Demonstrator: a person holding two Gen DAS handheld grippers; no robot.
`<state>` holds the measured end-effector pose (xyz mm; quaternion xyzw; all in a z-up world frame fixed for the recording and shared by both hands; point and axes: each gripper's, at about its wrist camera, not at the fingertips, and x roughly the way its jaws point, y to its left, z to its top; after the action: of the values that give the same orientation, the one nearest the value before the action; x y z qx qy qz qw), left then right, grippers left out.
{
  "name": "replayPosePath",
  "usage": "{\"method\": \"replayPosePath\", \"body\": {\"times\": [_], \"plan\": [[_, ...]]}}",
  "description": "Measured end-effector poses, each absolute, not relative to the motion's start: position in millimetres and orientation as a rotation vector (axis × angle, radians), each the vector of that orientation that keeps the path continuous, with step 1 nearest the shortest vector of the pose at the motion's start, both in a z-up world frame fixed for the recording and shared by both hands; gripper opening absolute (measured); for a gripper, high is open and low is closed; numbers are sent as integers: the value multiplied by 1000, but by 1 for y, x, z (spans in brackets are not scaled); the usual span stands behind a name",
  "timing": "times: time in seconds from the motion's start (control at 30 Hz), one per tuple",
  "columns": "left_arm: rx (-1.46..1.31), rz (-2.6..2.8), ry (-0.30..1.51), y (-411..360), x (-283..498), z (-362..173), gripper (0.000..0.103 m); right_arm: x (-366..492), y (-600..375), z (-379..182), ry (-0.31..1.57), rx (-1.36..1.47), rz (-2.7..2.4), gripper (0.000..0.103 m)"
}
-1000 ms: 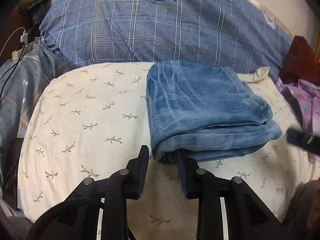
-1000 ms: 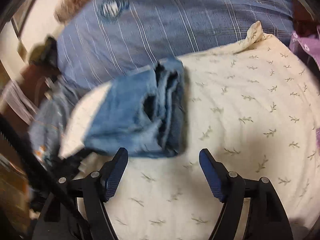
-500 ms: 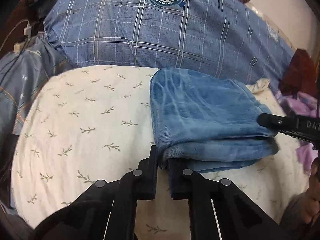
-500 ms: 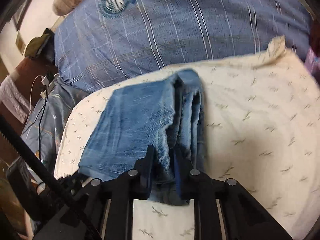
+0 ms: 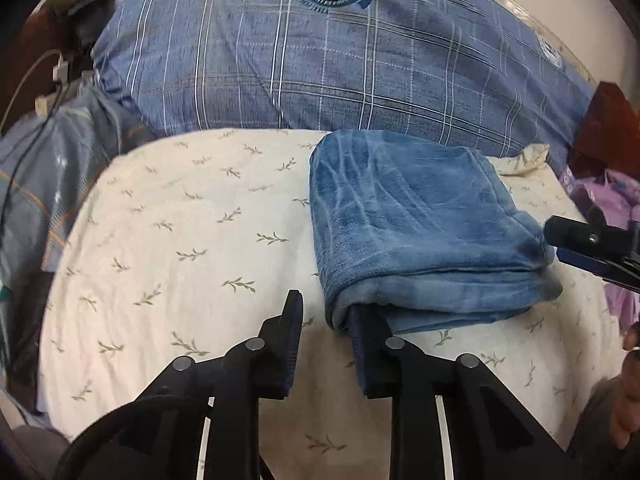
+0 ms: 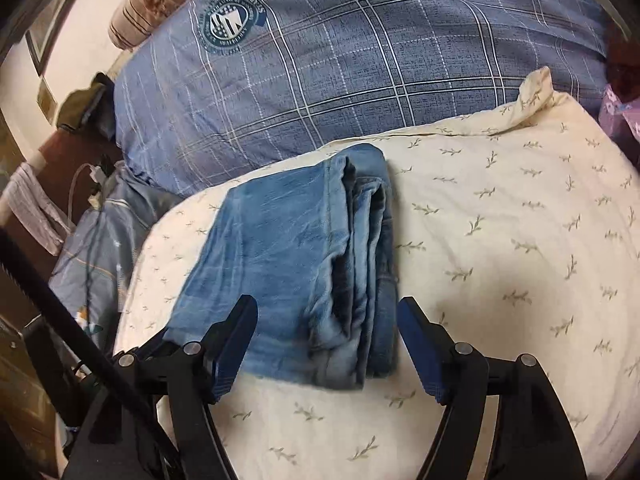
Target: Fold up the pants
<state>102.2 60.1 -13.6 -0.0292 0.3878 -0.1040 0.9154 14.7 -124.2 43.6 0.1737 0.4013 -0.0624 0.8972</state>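
Observation:
The blue denim pants [image 5: 416, 224] lie folded into a thick rectangle on a cream leaf-print pillow [image 5: 192, 240]. My left gripper [image 5: 326, 312] is open at the near left corner of the stack; its right finger [image 5: 370, 344] touches the lower edge of the fold. In the right wrist view the pants [image 6: 288, 256] show their stacked layers end-on. My right gripper [image 6: 326, 324] is open, its fingers apart on either side of the pants' near end. The right gripper also shows in the left wrist view [image 5: 592, 244] at the stack's right end.
A blue plaid duvet [image 5: 340, 60] rises behind the pillow. A grey-blue cloth and a charger cable [image 5: 44, 92] lie at the left. Purple fabric [image 5: 608, 200] and a dark red item [image 5: 608, 120] sit at the right. A striped bolster [image 6: 168, 0] lies at the far back.
Both grippers were shut on the pants' near edges half a second ago and have opened, letting go. The folded pants rest on the pillow.

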Motion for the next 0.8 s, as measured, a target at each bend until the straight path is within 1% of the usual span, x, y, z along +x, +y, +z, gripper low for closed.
{"method": "replayPosePath", "body": {"times": [0.1, 0.13, 0.17, 0.43, 0.47, 0.6, 0.73, 0.8], "plan": [[-71, -207, 801, 63, 94, -13, 28, 1, -121, 44, 829, 350, -140, 75], [-78, -203, 799, 65, 92, -12, 29, -5, -119, 44, 833, 334, -151, 77], [-79, -203, 797, 66, 89, -10, 30, -8, -119, 44, 839, 321, -156, 78], [-80, -219, 771, 73, 80, -1, 30, -3, -96, 29, 910, 193, -164, 78], [-90, -224, 772, 75, 80, 0, 31, -2, -93, 27, 918, 179, -163, 78], [-106, -225, 793, 78, 86, -3, 40, 4, -85, 14, 965, 109, -207, 78], [-116, -241, 821, 79, 95, -5, 42, 13, -88, -4, 1014, 106, -266, 78], [-130, -245, 823, 77, 98, -5, 42, 16, -85, -6, 1024, 86, -286, 75]]}}
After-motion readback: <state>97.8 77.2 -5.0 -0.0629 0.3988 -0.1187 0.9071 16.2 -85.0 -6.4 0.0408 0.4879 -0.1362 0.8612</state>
